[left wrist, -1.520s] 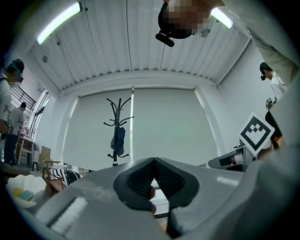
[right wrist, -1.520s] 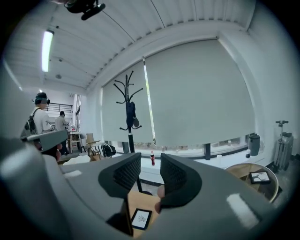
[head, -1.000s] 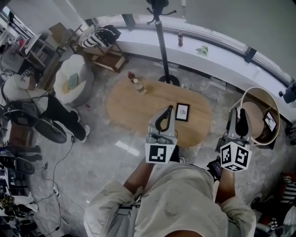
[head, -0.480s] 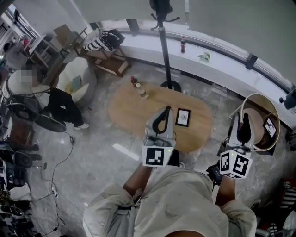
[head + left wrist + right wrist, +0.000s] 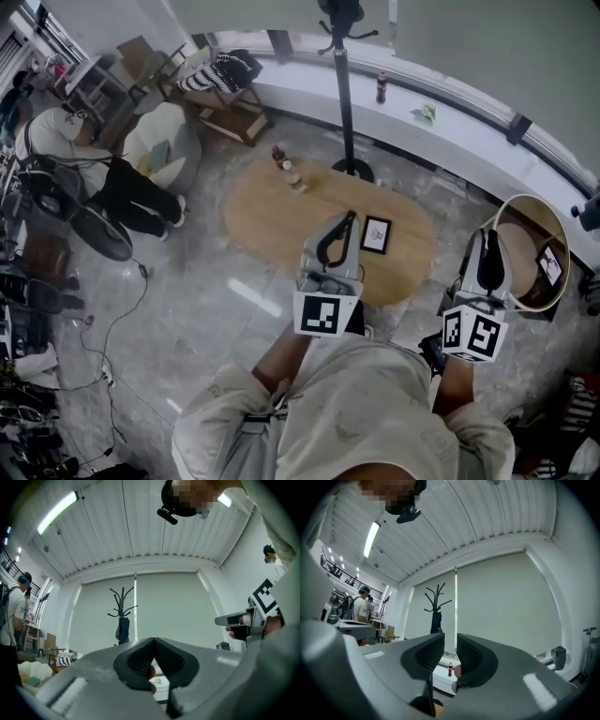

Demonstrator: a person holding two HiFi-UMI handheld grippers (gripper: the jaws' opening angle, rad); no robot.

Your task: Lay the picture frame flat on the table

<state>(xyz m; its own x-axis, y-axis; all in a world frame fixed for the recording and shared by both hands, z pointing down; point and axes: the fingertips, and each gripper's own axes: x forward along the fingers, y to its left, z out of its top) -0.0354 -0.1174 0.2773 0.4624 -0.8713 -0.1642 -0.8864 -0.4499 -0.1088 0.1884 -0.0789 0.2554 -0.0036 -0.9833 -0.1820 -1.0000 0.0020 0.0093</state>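
Head view, left edge: a seated person [image 5: 58, 141] in a pale top and dark trousers was beside a white chair [image 5: 164, 155].
Table [image 5: 267, 220]: oval and wooden, it stood on a grey floor in the middle of the room.
Bottles [image 5: 291, 173]: two stood close together at the table's far left edge.
Left gripper [image 5: 348, 219]: it was held over the table's near edge, just left of the frame and apart from it, with its marker cube toward the person.
Left gripper view: the jaw tips met, with nothing between them, and the gripper pointed at the window wall.
Coat stand [image 5: 345, 103]: it stood on the floor just behind the table's far edge.
Ledge bottle [image 5: 382, 86]: a dark bottle stood alone on the window ledge beyond the stand.
Frame [image 5: 376, 234]: dark-edged around a pale picture, it was on the table toward its right end, clear of both long edges. From above it could not be told whether it stood or lay flat.
Right gripper [image 5: 487, 239]: it was off the table's right end, over the floor, and well apart from the frame.
Right gripper view: the jaws were closing, with a narrow gap left and nothing in it.
Side table [image 5: 517, 246]: round and rimmed, it stood at the far right with a small dark item on it.
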